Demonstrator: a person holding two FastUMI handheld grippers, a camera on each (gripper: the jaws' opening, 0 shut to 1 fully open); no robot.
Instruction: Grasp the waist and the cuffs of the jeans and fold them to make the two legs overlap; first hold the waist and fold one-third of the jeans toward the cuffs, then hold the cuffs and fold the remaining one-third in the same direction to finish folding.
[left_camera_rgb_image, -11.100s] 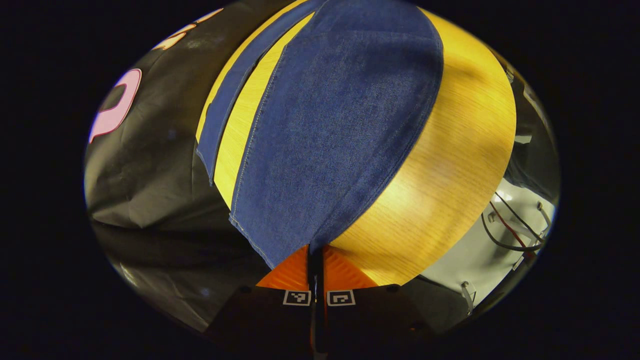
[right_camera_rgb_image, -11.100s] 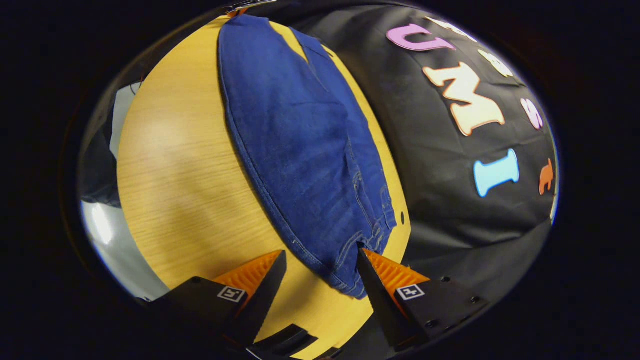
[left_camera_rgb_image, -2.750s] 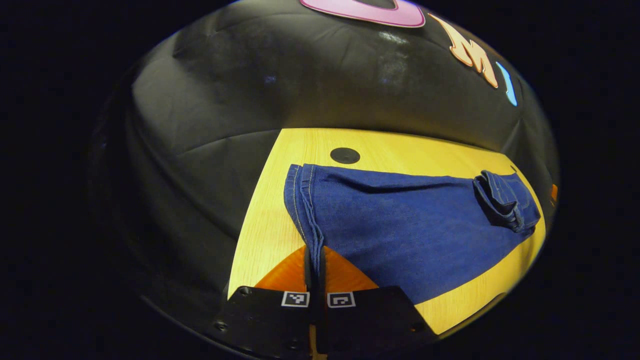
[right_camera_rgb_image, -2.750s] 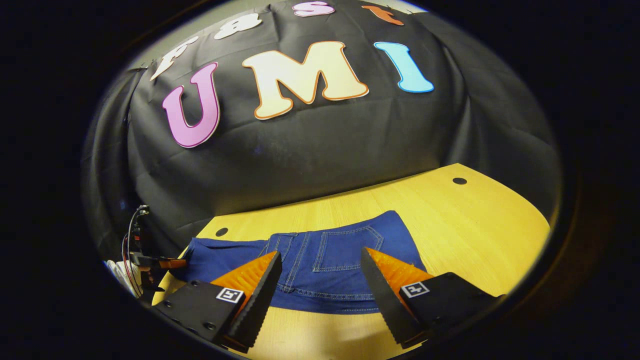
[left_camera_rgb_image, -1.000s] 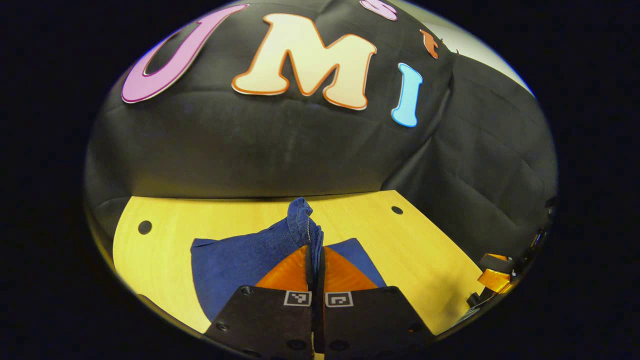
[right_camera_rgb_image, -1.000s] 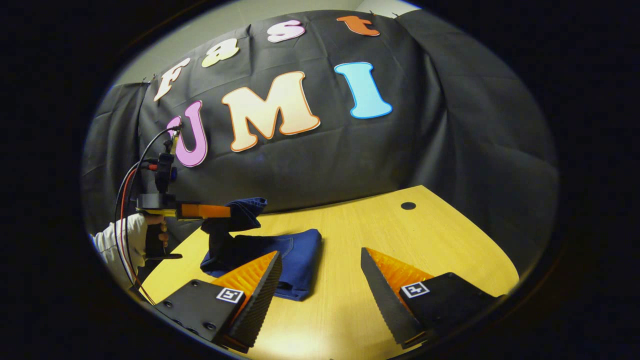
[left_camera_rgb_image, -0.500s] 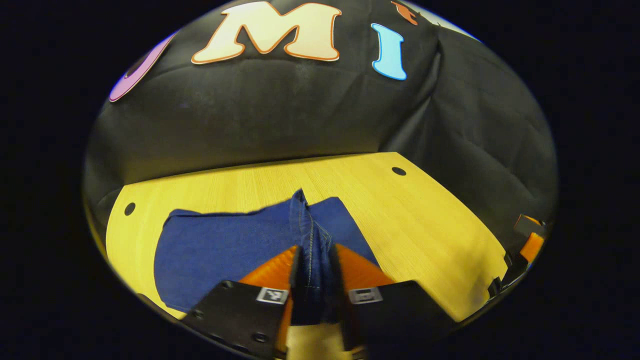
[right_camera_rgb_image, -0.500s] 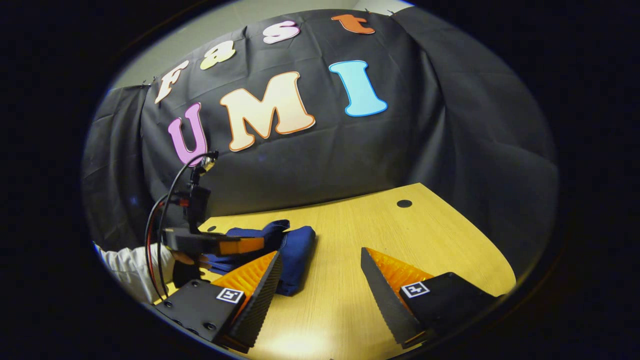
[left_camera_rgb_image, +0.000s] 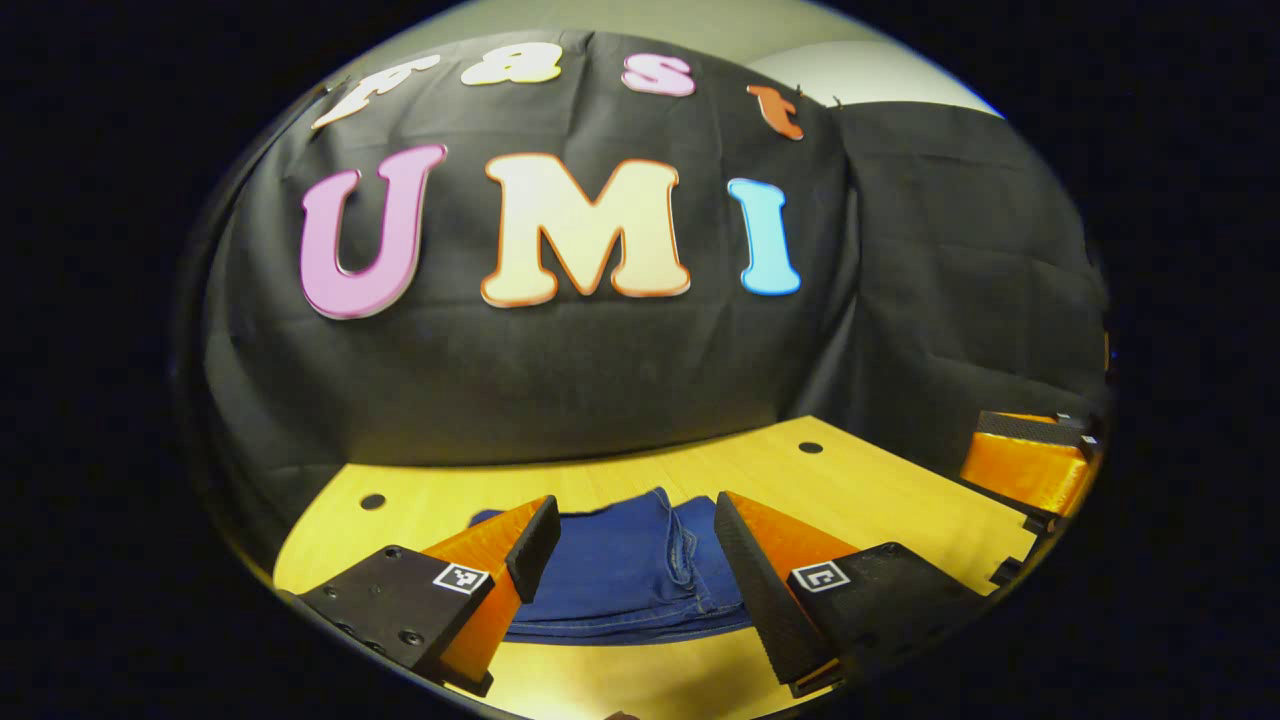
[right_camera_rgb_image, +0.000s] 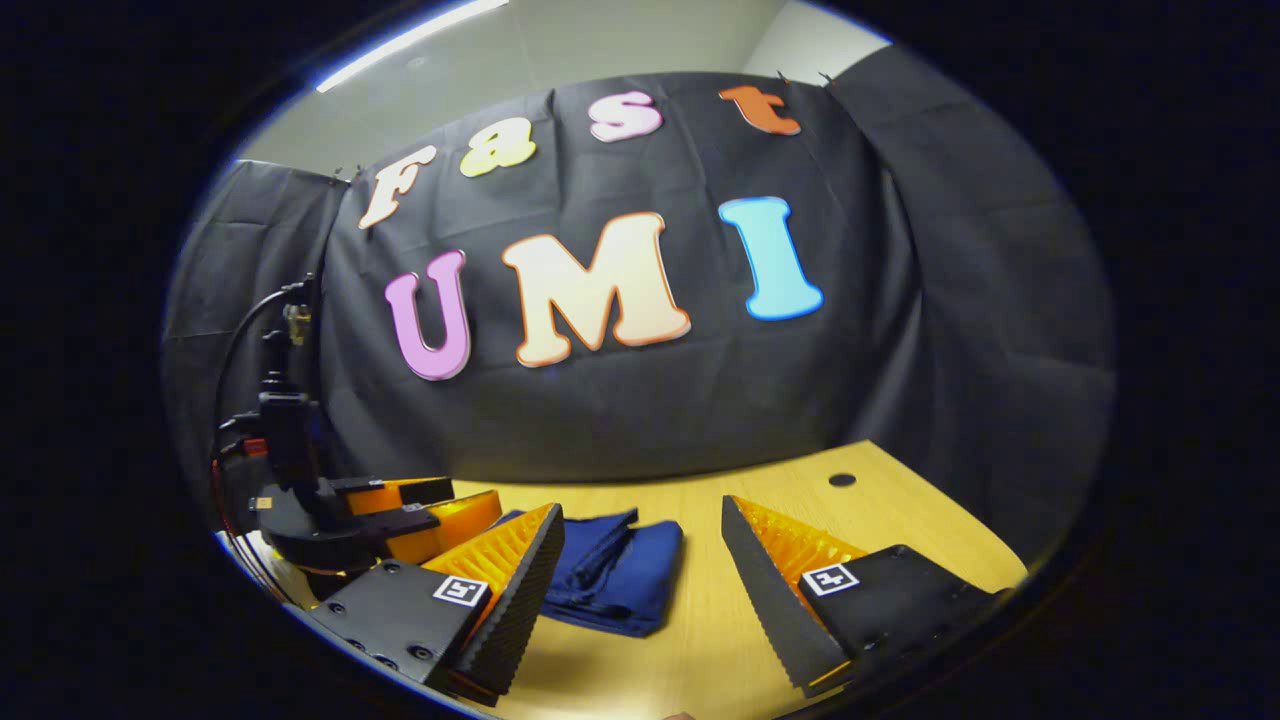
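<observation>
The left gripper's (left_camera_rgb_image: 632, 540) fingers are covering both side edges of the folded jeans (left_camera_rgb_image: 625, 575); their underlying layers are lying hidden.

jeans (left_camera_rgb_image: 625, 575): blue denim cloth, matt, fine woven grain, paler stitched seams along the folds
table (left_camera_rgb_image: 880, 500): light wood-look top, fine straight grain, smooth, a soft sheen near the front edge
booth wall (right_camera_rgb_image: 640, 410): black cloth, matt, creased and slack
left gripper (left_camera_rgb_image: 637, 535): finger pads ribbed, rough-looking; bodies hard, matt plastic
right gripper (right_camera_rgb_image: 643, 545): finger pads ridged; bodies matt plastic
</observation>
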